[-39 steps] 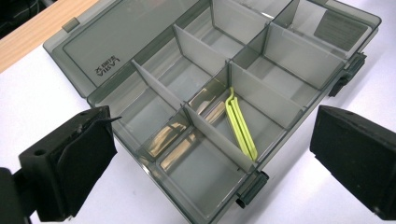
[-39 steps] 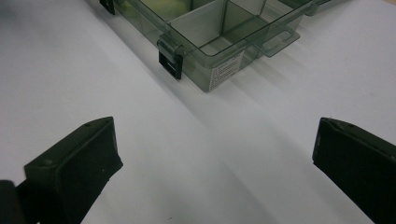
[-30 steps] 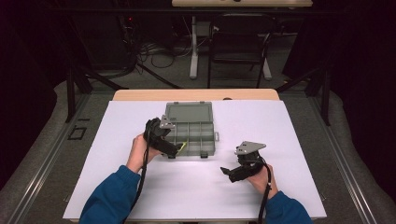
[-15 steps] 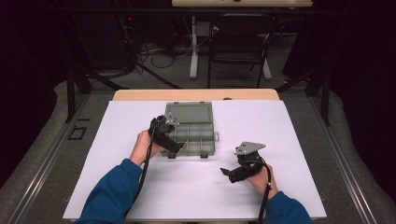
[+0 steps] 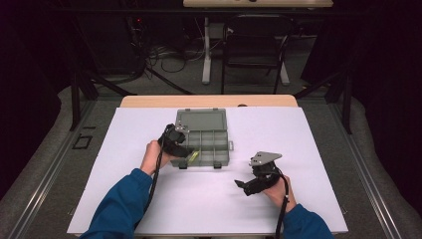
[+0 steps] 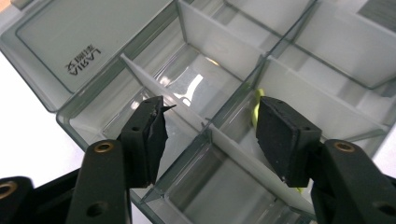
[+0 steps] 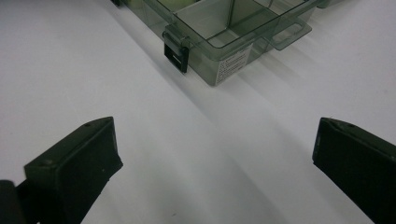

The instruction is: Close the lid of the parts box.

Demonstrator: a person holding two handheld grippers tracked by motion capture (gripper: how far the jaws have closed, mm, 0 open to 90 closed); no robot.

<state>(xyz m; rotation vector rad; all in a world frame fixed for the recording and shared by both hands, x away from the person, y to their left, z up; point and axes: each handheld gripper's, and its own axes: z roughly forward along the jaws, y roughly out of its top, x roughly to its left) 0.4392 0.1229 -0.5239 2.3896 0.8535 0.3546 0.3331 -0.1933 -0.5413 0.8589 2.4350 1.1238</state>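
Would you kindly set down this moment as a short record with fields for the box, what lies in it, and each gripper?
box: clear grey plastic compartment box, lid open and lying back, on the white table sheet
contents: small yellow-green piece in one compartment, beside a white divider
left gripper: over the box, jaws have just been closing, astride the divider, pads not pressing on anything
right gripper: open above the sheet, apart from the box
latch: black clasp on the box's front wall
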